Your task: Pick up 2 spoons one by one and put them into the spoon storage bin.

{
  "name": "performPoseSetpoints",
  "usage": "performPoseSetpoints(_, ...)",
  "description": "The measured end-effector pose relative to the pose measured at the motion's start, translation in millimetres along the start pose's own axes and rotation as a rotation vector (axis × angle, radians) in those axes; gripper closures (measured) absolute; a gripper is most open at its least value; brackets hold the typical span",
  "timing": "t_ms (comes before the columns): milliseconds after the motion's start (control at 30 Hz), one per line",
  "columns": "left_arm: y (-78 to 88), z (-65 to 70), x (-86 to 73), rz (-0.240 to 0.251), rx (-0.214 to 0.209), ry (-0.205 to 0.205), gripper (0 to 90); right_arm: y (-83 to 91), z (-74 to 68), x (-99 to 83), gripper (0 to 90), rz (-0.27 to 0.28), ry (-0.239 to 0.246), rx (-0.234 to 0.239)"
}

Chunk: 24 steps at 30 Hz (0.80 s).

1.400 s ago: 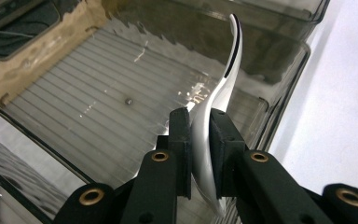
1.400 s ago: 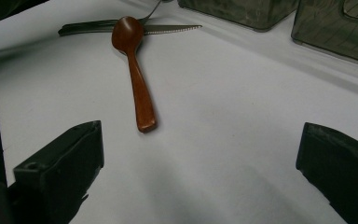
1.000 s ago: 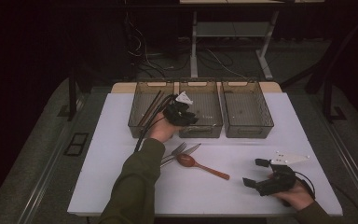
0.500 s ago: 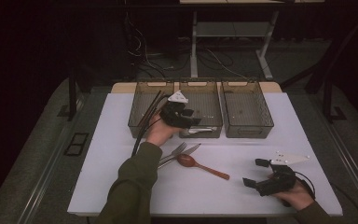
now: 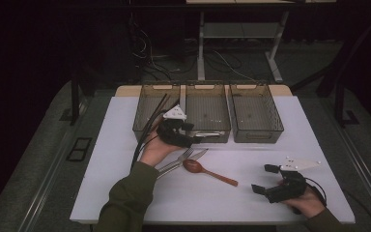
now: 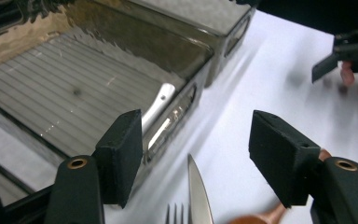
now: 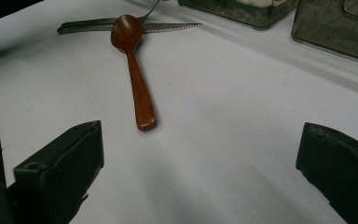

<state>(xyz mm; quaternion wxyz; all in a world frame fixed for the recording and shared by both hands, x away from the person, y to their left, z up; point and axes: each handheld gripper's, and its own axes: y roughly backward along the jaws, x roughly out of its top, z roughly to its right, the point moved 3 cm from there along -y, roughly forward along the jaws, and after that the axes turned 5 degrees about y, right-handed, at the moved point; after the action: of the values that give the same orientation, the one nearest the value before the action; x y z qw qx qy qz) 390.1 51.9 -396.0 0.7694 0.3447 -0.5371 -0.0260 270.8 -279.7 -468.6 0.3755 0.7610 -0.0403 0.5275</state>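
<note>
Silver utensil (image 5: pixel 207 135) lies lengthwise along middle bin's (image 5: pixel 207 104) near wall; left claw (image 6: pixel 193 154), just opening, empty; knife (image 6: pixel 198 196), fork (image 6: pixel 175 213) below.

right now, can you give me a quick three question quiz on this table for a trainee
1. Where does the brown wooden spoon lie?
2. True or false: the right claw stands open and empty.
3. How many clear grey plastic bins stand at the back? A two, B three, C four.
Key: 1 on the white table, in front of the bins; 2 true; 3 B.
</note>
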Motion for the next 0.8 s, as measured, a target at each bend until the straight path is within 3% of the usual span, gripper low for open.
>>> performPoseSetpoints(500, 10.4, 17.1, -34.3, -0.031, -0.006, 0.014, 30.5, -0.3, 0.2, -0.1, 0.6, -0.004, -0.001, 0.001)
performPoseSetpoints(800, 9.6, 23.6, -56.2, -0.079, -0.007, 0.016, 29.9, -0.6, -0.1, -0.2, 0.6, -0.006, -0.003, -0.001)
